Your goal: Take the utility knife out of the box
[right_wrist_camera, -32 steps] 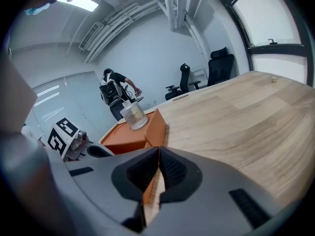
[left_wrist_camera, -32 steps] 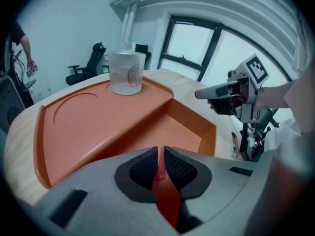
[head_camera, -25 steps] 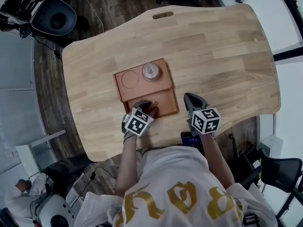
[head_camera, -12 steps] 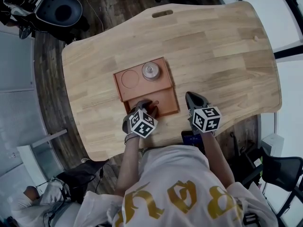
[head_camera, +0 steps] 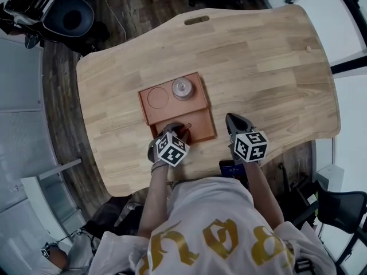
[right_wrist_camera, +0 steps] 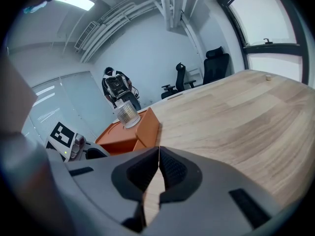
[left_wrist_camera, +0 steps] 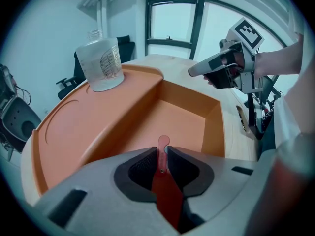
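Note:
A red utility knife stands in the deep near compartment of the orange box, its tip poking up between my left gripper's pads. My left gripper points steeply down into that compartment, and its jaws have just been closing and now press on the knife from both sides. In the head view the left gripper sits over the box's near edge, with a bit of the red knife showing. My right gripper hovers over bare table to the right of the box; its jaws are shut on nothing.
A clear plastic jar stands in a round recess on the box's far shelf, next to an empty round recess. The wooden table spreads far and right. A dark phone-like thing lies at the near table edge.
The left gripper has rolled a little in place over the box, its marker cube turned. The right gripper has hardly shifted.

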`<state>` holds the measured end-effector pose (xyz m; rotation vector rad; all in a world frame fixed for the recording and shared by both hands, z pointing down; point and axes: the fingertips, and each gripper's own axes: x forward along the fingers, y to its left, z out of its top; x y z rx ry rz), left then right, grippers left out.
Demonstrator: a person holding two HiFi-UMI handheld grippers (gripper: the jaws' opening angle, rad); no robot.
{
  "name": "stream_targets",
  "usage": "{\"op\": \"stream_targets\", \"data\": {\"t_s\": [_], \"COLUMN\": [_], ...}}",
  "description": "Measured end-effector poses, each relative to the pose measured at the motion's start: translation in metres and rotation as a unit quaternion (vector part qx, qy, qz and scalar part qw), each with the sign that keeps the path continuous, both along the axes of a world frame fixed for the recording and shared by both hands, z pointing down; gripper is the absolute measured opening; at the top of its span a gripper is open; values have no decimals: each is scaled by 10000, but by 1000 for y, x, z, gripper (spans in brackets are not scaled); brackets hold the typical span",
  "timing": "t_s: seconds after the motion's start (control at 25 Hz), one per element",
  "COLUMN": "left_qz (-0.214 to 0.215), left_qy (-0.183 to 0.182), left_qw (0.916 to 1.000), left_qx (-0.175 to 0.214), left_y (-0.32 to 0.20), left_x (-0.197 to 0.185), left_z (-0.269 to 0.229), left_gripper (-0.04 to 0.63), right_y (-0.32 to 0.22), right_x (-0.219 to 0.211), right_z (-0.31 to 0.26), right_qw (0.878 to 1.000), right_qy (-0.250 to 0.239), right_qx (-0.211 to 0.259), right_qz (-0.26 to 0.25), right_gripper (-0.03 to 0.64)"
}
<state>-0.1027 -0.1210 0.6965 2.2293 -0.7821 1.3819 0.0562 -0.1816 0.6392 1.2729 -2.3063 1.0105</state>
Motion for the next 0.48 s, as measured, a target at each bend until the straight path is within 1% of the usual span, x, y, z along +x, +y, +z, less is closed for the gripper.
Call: {"op": "stream_targets", "data": {"t_s": [0.04, 0.16, 0.24, 0.36, 0.48], "left_qz": [46, 262, 294, 200, -44], "left_qy": [-34, -196, -233, -158, 95], "left_qw": [10000, 9994, 9992, 9996, 9999], "left_qx": [18, 89, 101, 101, 79], "left_y": [0, 0, 1, 1, -3], "left_x": [0, 2, 3, 2, 4], "left_z": [0, 0, 0, -3, -7], "left_gripper": [60, 57, 57, 57, 57], "right_y": [0, -1, -1, -1, -1], "right_x": [0, 1, 1, 1, 4], "right_z": [0, -1, -3, -6, -7], "right_qw": [10000, 10000, 10000, 10000, 9999], "right_qy": [1, -22, -43, -45, -63], "right_qx": [7, 22, 38, 74, 75], "right_qz": [-5, 32, 59, 48, 88], "right_gripper": [12, 11, 12, 12, 11]}}
